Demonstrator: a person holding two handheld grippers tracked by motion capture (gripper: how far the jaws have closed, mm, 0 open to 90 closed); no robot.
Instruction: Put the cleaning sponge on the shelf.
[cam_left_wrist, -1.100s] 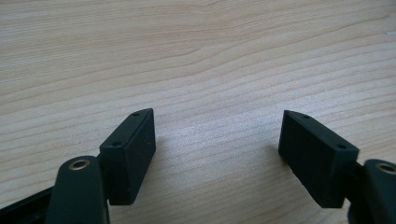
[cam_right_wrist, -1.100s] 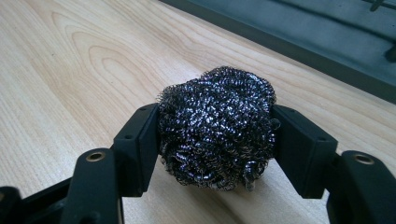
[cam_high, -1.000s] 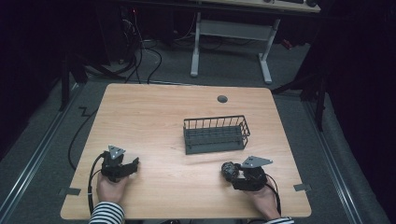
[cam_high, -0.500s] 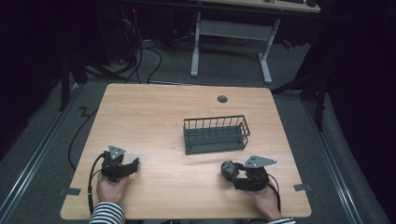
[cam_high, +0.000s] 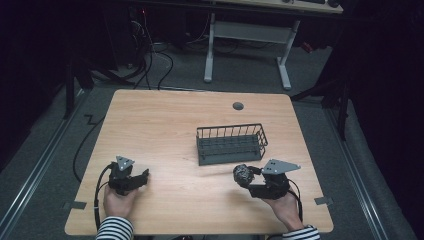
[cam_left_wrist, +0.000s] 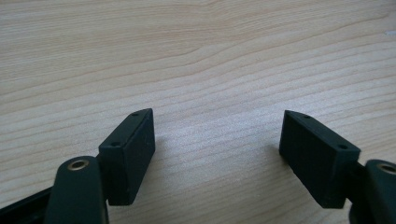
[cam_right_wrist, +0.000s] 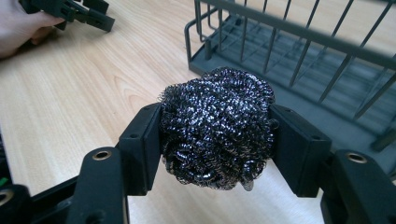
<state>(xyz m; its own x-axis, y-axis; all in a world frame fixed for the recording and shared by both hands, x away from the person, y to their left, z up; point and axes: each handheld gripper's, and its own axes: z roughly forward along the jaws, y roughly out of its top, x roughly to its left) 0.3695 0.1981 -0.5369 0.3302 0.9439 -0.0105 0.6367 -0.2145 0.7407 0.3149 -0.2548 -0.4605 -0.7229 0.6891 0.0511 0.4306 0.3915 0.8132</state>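
Note:
A ball of steel wool scourer (cam_right_wrist: 217, 116) sits squeezed between the two black pads of my right gripper (cam_high: 245, 176). Its jaws have just been closing on the ball, which now hangs a little above the wooden table (cam_high: 165, 125). The ball is just in front of a dark grey wire basket (cam_high: 230, 131), whose near wall (cam_right_wrist: 299, 56) rises behind it. My left gripper (cam_high: 142, 177) rests low over the table at the front left. Its jaws stand open (cam_left_wrist: 217, 140) with only bare wood between them.
A round grey grommet (cam_high: 238, 106) sits near the table's far edge. Beyond the table stands a white desk frame (cam_high: 210, 50), with cables on the floor at the left. From the right gripper view, the left hand and its gripper (cam_right_wrist: 88, 16) lie far off across bare tabletop.
My right gripper has risen a little off the table with the steel wool in it. The left gripper has stayed where it was.

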